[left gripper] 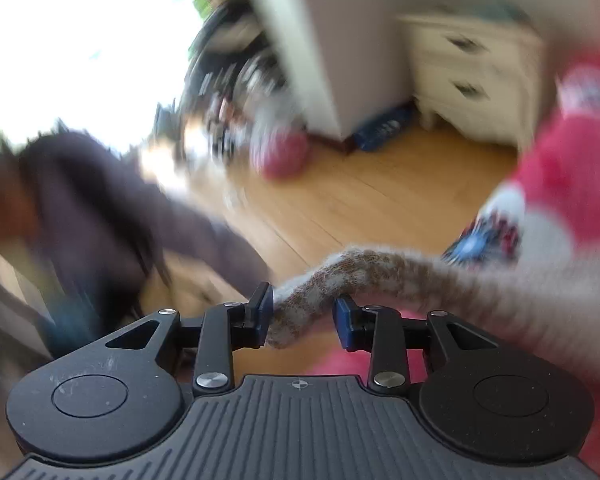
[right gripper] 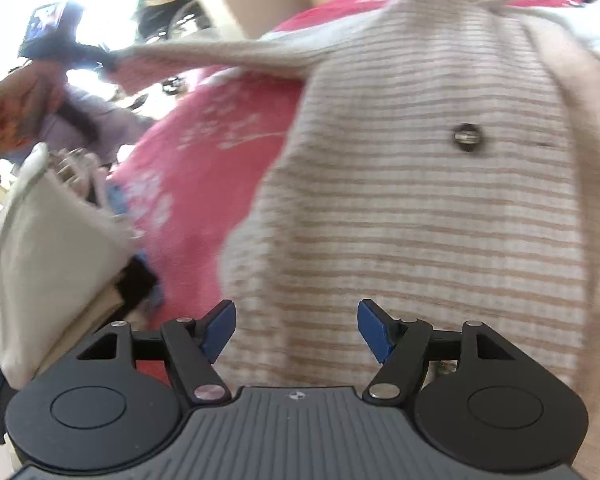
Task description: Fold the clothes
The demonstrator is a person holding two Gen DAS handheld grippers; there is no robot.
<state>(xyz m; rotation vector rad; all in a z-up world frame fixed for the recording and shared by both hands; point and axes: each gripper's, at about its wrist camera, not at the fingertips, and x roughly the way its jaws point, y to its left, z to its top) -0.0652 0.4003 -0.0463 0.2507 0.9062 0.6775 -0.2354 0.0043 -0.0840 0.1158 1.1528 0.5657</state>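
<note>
Sleeve (left gripper: 340,276) of the striped cardigan (right gripper: 420,208) sits clamped in the left gripper (left gripper: 303,312), stretched taut; right gripper (right gripper: 296,330) gapes apart over the cardigan's hem, pink blanket (right gripper: 204,168) beside.

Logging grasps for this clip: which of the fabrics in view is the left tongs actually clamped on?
The beige-and-white striped knit garment, its sleeve end pinched in the left tongs; the pink floral fabric lies ungripped.

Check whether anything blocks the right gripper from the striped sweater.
Nothing visible does. The right gripper is open, and the striped sweater lies directly ahead, filling the gap between its fingers. The left gripper holds the sleeve off to the side.
</note>
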